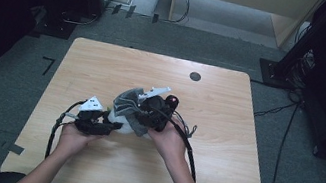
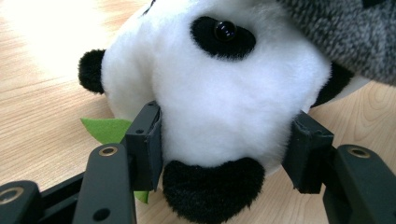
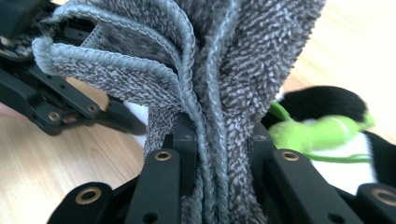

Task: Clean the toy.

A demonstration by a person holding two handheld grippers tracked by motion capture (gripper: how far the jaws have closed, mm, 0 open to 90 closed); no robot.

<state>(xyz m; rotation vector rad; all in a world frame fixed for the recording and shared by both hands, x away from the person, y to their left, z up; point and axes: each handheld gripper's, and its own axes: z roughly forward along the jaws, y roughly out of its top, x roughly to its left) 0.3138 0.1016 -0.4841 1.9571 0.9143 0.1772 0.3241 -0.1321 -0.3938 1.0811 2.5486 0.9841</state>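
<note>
Here, scene: a light wooden table (image 1: 105, 61) fills the middle of the high view, and two forearms come in from the bottom edge.
Toy: a white and black plush panda (image 1: 125, 124) lies on the table at the centre of the high view; in the left gripper view its white head (image 2: 219, 88) takes the middle of the frame, with one shiny black eye (image 2: 225, 30) near the top.
Cloth: a grey looped terry towel (image 1: 127, 103), bunched in folds, sits over the panda, just above it in the high view.
Left gripper (image 2: 224, 140): lower centre of its own view, jaws pressed on both sides of the panda's head.
Right gripper (image 3: 219, 140): lower centre of its own view, jaws clamped on the gathered folds of the towel (image 3: 205, 70).
Leaf: a green felt piece (image 2: 106, 129) lies at the left jaw.
Green part: a bright green plush piece (image 3: 322, 130) on the panda, right of the towel.
</note>
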